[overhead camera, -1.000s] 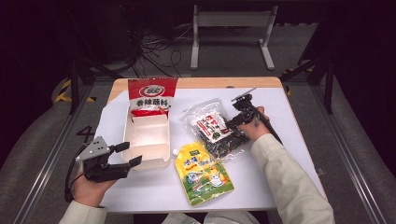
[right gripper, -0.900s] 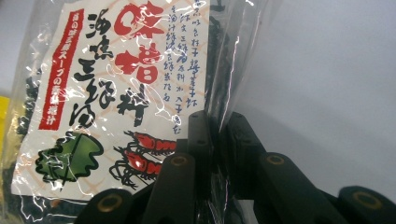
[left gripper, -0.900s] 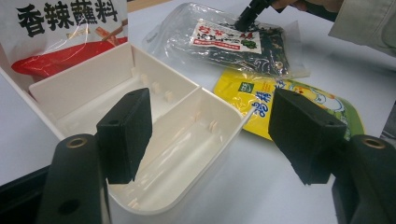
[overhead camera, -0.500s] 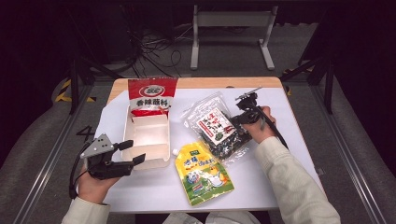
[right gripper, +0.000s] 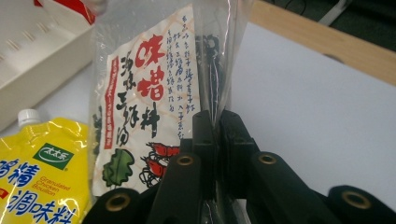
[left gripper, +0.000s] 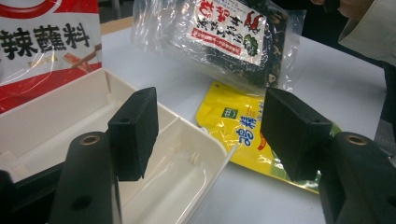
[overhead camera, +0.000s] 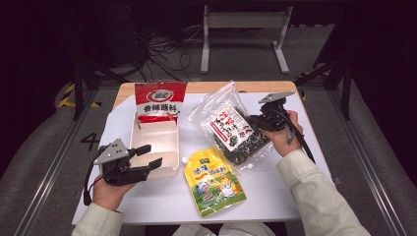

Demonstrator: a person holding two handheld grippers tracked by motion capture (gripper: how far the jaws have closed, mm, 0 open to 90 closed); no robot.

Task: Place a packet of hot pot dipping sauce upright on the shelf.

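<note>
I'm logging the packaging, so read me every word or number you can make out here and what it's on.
"辣蘸料": red sachet.
"Granulated Chicken Bouillon": yellow spout pouch.
"4": floor left of the table.
Clear seaweed bag: red and blue brush script, too cursive to read surely.

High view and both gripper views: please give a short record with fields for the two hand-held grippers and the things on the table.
right hand-held gripper: shut on the edge of the clear seaweed bag, bag lifted at a tilt
left hand-held gripper: jaws apart and just closing a little, nothing between the pads, at the near rim of the white tray
red packet: lies over the tray's far end
yellow spout pouch: flat on the white table sheet, beside the tray
</note>
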